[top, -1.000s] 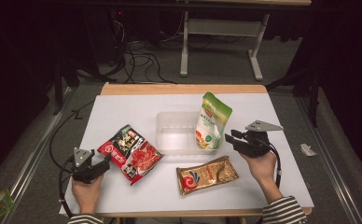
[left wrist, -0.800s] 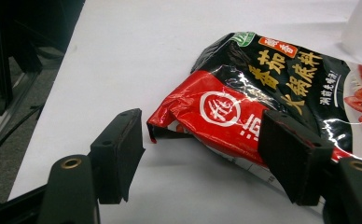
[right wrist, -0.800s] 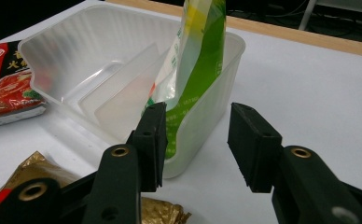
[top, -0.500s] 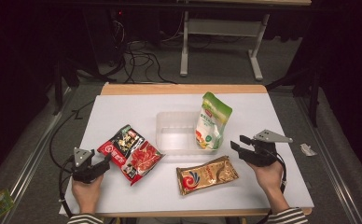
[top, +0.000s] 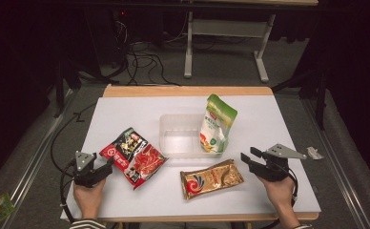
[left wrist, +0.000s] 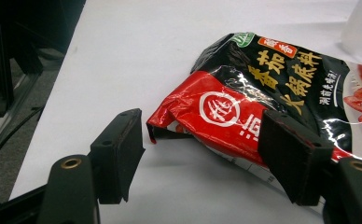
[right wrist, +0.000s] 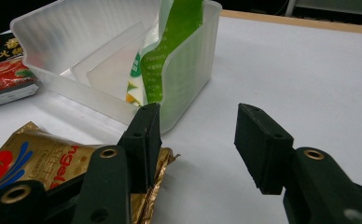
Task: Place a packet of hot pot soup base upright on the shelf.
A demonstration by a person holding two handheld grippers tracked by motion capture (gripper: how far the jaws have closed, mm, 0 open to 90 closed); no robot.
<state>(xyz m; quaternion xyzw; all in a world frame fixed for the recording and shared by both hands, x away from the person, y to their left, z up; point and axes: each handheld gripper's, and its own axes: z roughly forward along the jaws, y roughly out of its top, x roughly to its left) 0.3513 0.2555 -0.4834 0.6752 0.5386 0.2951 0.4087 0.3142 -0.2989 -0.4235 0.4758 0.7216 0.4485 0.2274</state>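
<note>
I read the left gripper (top: pixel 107 165) at the 8 o'clock sector of the white table (top: pixel 126 109), jaws spread wide and holding nothing. In the left gripper view its jaws bracket the near corner of the red-and-black packet (left wrist: pixel 244 116), which lies flat on the table; I cannot tell whether either pad touches the foil.

I read the right gripper (top: pixel 249 159) at the 4 o'clock sector, jaws likewise apart and empty. In the right gripper view its left pad (right wrist: pixel 144 140) stands just beside the crimped end of the gold packet (right wrist: pixel 39 163), which lies flat at 6 o'clock; the other pad stands over bare table.

The clear plastic bin (top: pixel 173 143) sits at table centre. The green-and-white pouch (top: pixel 216 125) stands upright in its 3 o'clock end, leaning against the wall. The red-and-black packet lies at the bin's 8 o'clock side.
</note>
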